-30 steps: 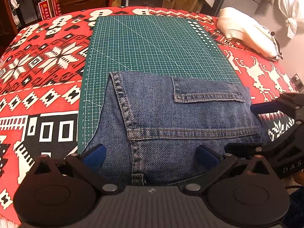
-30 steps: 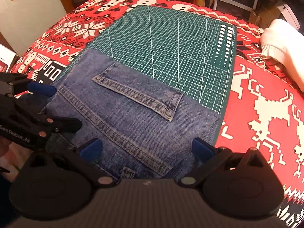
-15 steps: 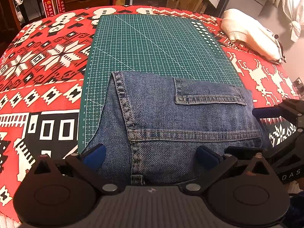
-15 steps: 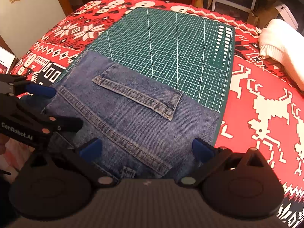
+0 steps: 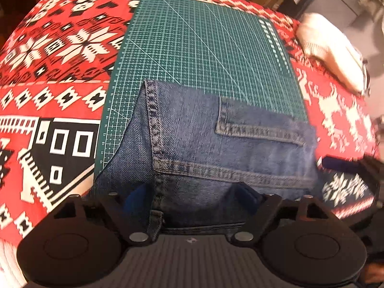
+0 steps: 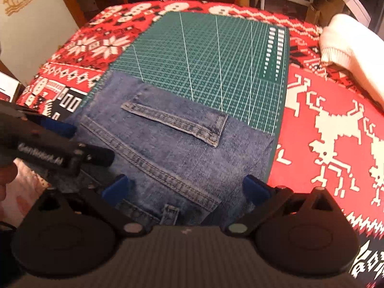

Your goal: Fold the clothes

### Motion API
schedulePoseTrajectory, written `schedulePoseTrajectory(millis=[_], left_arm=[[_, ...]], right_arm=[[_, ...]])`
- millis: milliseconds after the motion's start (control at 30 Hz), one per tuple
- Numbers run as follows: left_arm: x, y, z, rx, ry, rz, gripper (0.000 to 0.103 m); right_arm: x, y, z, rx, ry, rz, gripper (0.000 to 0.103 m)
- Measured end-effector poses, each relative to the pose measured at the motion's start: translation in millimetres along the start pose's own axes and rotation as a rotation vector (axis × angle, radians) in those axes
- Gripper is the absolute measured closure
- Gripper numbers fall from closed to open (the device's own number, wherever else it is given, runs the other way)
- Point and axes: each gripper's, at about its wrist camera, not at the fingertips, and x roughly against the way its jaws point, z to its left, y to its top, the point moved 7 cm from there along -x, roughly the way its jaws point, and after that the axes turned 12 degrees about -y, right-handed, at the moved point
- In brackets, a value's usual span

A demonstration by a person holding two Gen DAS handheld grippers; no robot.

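Denim jeans (image 5: 216,153) folded on my green mat (image 5: 204,48), near edge.
My left gripper (image 5: 192,196) is closing around the waistband, narrower than a second ago; my right gripper (image 6: 184,187) gapes wide over it.

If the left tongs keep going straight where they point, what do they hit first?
Most likely the jeans: the left tongs point steeply down at the waistband edge, with denim between the closing jaws. The mat lies farther ahead.

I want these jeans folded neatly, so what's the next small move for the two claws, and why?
Probably pinch the near waistband with both claws. The left claw is closing with denim between its pads but not yet pressed; the right claw stands open over the jeans, which lie flat on the green mat.
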Motion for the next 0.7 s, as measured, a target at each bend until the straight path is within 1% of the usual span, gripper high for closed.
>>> schedulePoseTrajectory(millis=[33,100,167,233,267,300,367,400,467,500,567,600,633,667,700], left_arm=[[4,2,-1,0.018,-0.012,-0.003,0.032],[12,4,-2,0.050,-0.042,-0.014,0.037],[21,8,-3,0.085,-0.093,-0.033,0.040],[27,14,-4,0.120,-0.142,-0.054,0.048],[29,17,-3,0.137,-0.160,-0.065,0.049],[31,20,-3,0.153,-0.178,-0.075,0.052],[32,24,-4,0.172,-0.202,-0.088,0.059],[32,27,-4,0.177,-0.216,-0.090,0.065],[30,31,-6,0.202,-0.262,-0.100,0.066],[29,34,-7,0.214,-0.285,-0.105,0.066],[26,36,-8,0.232,-0.329,-0.101,0.073],[22,35,-8,0.238,-0.334,-0.095,0.077],[18,35,-8,0.243,-0.338,-0.088,0.082],[14,35,-8,0.248,-0.341,-0.082,0.084],[11,35,-8,0.254,-0.345,-0.075,0.088]], right_arm=[[6,1,-1,-0.007,0.003,-0.013,0.000],[16,3,-4,-0.031,0.015,-0.036,0.000],[26,6,-7,-0.060,0.029,-0.063,0.000],[35,9,-10,-0.083,0.049,-0.091,0.001],[38,12,-9,-0.089,0.062,-0.103,0.001],[40,14,-9,-0.094,0.071,-0.117,0.002],[44,18,-9,-0.113,0.073,-0.142,0.009],[45,20,-9,-0.127,0.076,-0.144,0.011],[45,24,-9,-0.153,0.084,-0.147,0.023],[44,26,-8,-0.163,0.092,-0.146,0.027],[41,30,-6,-0.178,0.105,-0.143,0.048],[39,32,-4,-0.178,0.110,-0.138,0.054],[36,33,-2,-0.175,0.121,-0.128,0.068],[32,34,1,-0.172,0.135,-0.114,0.079],[28,34,3,-0.173,0.146,-0.099,0.081]])
